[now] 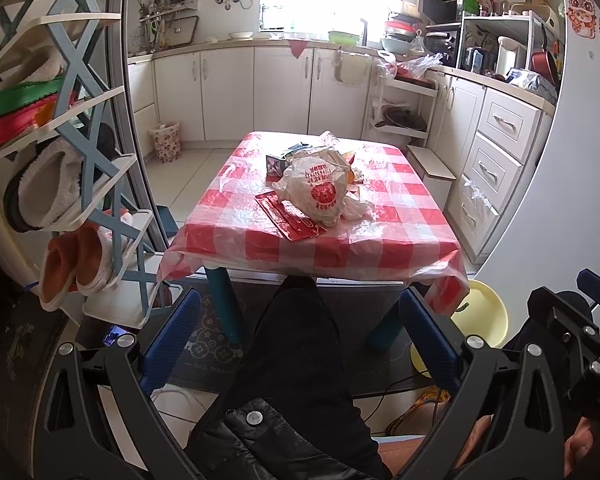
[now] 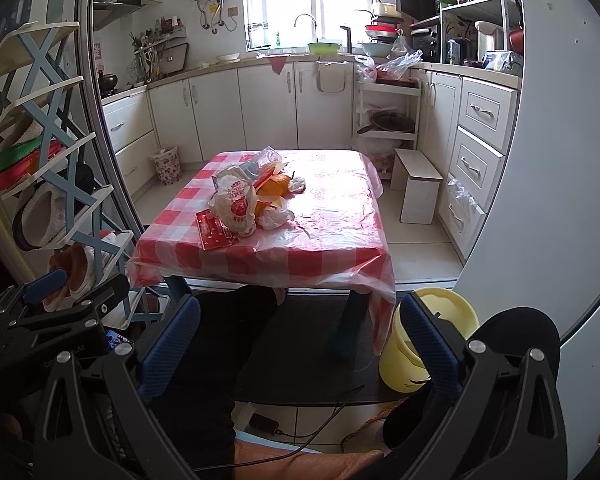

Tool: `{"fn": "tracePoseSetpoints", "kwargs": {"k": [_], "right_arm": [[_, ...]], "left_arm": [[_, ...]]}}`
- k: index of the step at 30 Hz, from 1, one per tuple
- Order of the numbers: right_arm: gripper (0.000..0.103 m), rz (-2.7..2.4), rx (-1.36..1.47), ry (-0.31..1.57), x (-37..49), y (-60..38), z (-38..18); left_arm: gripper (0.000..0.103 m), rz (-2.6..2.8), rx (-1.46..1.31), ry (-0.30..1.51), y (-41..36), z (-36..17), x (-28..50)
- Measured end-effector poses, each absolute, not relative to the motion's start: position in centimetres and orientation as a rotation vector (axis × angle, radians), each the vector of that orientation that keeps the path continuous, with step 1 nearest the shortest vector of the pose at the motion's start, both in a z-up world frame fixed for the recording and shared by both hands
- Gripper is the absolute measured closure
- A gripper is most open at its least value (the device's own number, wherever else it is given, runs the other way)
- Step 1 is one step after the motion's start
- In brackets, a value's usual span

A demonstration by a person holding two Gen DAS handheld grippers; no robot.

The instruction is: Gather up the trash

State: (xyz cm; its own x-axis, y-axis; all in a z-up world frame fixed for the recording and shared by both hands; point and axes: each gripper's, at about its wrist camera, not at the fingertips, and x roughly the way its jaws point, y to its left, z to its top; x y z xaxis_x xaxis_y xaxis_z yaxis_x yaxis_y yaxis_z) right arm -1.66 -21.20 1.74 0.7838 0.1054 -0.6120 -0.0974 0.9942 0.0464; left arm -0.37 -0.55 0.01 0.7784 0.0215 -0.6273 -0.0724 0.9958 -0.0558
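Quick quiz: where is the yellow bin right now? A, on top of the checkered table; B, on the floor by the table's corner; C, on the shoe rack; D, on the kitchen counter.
B: the yellow bin stands on the floor beside the table corner.

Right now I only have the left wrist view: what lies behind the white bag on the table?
Observer: An orange item, right against the white bag.
Operator: Anything past that?
Observer: A crumpled white wad beside the orange item.
Operator: Is the right hand-held gripper free?
Observer: Yes, the right hand-held gripper is open and holds nothing.
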Motion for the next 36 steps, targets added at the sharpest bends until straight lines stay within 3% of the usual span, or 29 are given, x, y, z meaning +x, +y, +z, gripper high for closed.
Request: {"fn": "tracePoseSetpoints", "kwargs": {"k": [36], "right_arm": [[0.007, 0.165, 0.007, 0.674, -1.3, -20.9, 1.3]], "left_arm": [[0.008, 0.035, -0.085, 0.724, -0.6, -1.1, 0.4]]}}
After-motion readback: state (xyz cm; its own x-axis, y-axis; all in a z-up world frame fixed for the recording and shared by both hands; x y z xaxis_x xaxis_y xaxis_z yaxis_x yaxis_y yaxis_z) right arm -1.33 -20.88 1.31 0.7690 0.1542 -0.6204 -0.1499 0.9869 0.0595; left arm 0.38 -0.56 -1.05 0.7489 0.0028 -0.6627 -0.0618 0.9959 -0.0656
